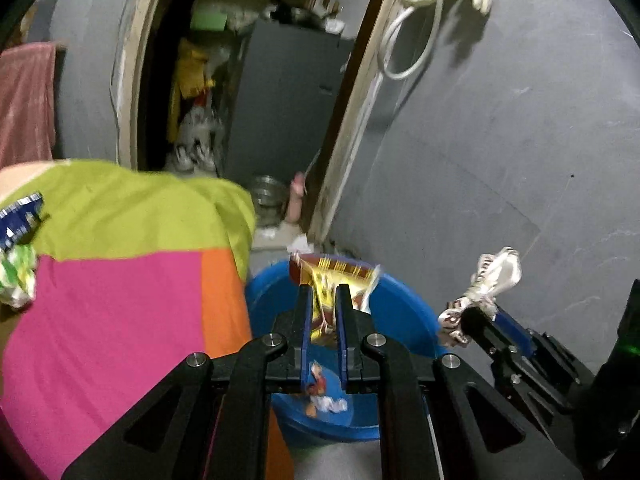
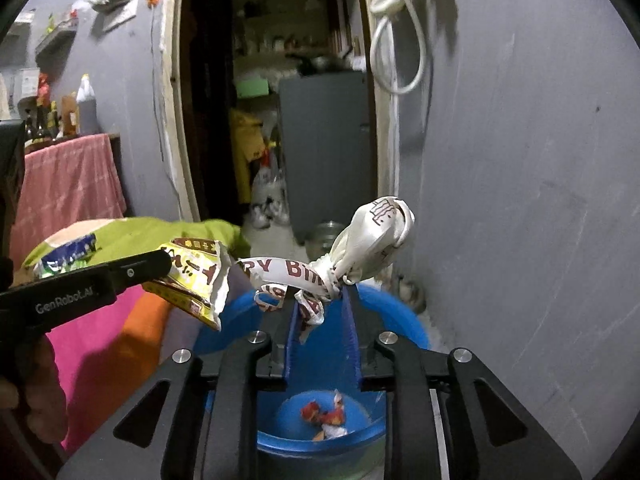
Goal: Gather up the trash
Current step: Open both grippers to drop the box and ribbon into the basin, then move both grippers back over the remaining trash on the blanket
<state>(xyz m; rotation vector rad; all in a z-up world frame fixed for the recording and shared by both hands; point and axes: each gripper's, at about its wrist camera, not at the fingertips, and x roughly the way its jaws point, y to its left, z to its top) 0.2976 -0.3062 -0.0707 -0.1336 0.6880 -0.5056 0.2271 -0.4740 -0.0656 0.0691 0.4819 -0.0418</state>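
Observation:
My left gripper (image 1: 323,292) is shut on a yellow and brown snack wrapper (image 1: 332,276) and holds it over the blue bin (image 1: 404,312). The wrapper also shows in the right wrist view (image 2: 196,276). My right gripper (image 2: 320,300) is shut on a white knotted ribbon with red letters (image 2: 360,252), held above the same bin (image 2: 392,316); the ribbon shows in the left wrist view (image 1: 484,284) too. Red and white scraps (image 2: 326,420) lie at the bin's bottom. A blue wrapper (image 1: 20,220) and a green and white wrapper (image 1: 16,276) lie on the bed.
A bed with a green, pink and orange sheet (image 1: 120,280) stands left of the bin. A grey wall (image 1: 500,140) rises to the right. Behind is an open doorway with a grey cabinet (image 1: 288,100) and a steel pot (image 1: 266,192) on the floor. White cable (image 2: 400,40) hangs on the wall.

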